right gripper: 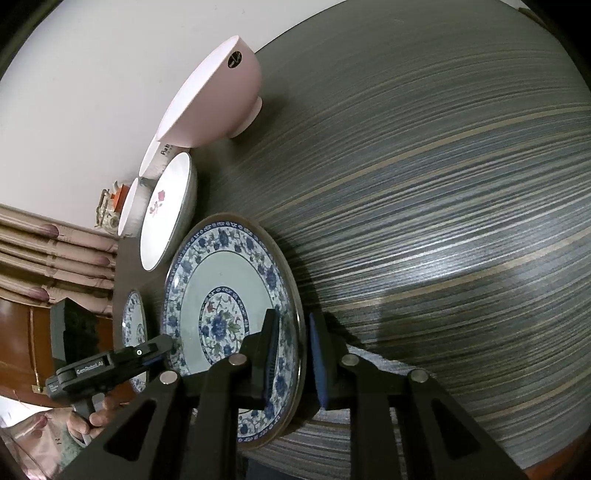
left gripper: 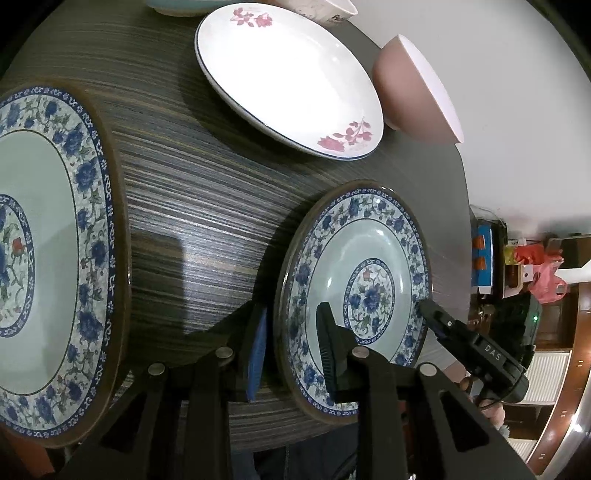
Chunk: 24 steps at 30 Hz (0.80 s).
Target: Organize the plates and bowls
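Note:
A small blue-floral plate lies on the dark striped table. My left gripper is open and straddles the plate's near-left rim, one finger over the plate and one outside. My right gripper is open and straddles the opposite rim of the same plate. The right gripper also shows in the left wrist view; the left one shows in the right wrist view. A larger blue-floral plate lies to the left.
A white plate with pink flowers lies further back, a pink bowl beside it near the table's edge, and more bowls behind. The right wrist view shows the pink bowl and a bare stretch of table.

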### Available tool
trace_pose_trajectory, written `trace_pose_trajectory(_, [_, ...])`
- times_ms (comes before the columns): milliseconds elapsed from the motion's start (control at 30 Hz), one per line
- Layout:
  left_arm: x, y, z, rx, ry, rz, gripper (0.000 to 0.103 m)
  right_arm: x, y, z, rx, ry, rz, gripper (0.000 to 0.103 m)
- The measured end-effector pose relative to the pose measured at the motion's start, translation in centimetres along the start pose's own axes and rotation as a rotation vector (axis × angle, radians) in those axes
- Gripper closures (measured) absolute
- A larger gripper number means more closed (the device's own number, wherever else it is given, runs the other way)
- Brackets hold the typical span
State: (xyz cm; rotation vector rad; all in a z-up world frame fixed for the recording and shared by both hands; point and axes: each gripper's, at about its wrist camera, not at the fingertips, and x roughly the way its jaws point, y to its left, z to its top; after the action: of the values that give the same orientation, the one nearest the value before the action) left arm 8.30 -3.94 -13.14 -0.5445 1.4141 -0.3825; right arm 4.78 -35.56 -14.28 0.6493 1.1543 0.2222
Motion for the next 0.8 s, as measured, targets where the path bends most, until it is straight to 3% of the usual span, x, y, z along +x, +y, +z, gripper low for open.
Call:
trace_pose_trajectory(400, [0.1,-0.6,-0.1,0.056,-0.014,0.046,0.092,0.3,0.7,-0.2,-0.016,-0.006,-0.025,0.09])
trace_pose_trajectory(800, [-1.2,-0.7,-0.6,0.085,-0.053,0.072,0.091,-0.6,1.6,-0.5,-0.065,-0.029,-0.022,0.091])
